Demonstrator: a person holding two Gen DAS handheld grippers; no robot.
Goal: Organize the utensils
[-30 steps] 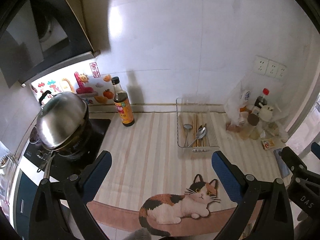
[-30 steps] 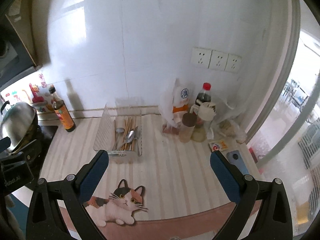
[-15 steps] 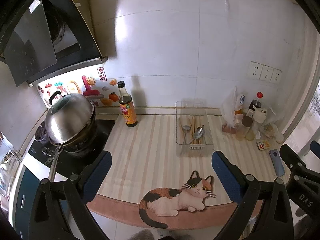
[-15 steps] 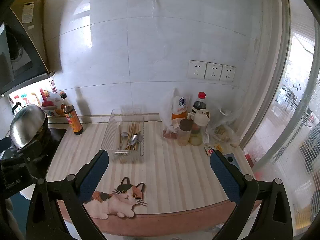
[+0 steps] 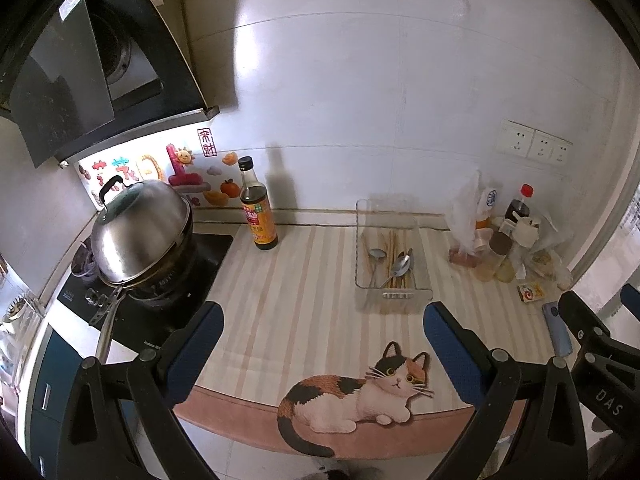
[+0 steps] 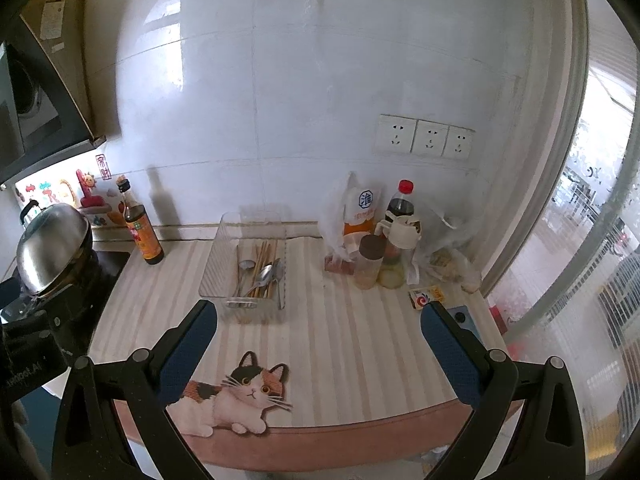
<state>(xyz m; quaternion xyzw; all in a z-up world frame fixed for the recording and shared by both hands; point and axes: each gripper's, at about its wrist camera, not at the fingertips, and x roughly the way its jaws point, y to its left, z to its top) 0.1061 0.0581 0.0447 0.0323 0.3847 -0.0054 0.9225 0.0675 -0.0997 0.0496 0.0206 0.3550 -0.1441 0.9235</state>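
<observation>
1. Countertop (image 5: 304,280): a striped mat with a printed cat (image 5: 360,396) at its near edge covers the surface I work over; both of my grippers hang above that near edge.
2. Lidded steel pot (image 5: 140,232): it sits on the black cooktop (image 5: 208,256) at far left.
3. Left gripper (image 5: 322,344): I see its blue-padded jaws spread wide apart with nothing between them, well short of the tray.
4. Right gripper (image 6: 318,344): its jaws are likewise apart and hold nothing; the left tool's body shows at the left edge of this view.
5. Clear utensil tray (image 5: 394,294): it stands mid-counter near the far wall, its long side running near to far.
6. Condiment cluster (image 6: 384,248): bags, a red-capped bottle and jars stand right of the tray, apart from it.
7. Dark sauce bottle (image 5: 258,208): upright, left of the tray, beside the cooktop.
8. Chopsticks (image 5: 394,248): a bundle lies lengthwise inside the tray.
9. Spoons (image 5: 400,266): several metal spoons lie in the tray, over and beside the chopsticks.
</observation>
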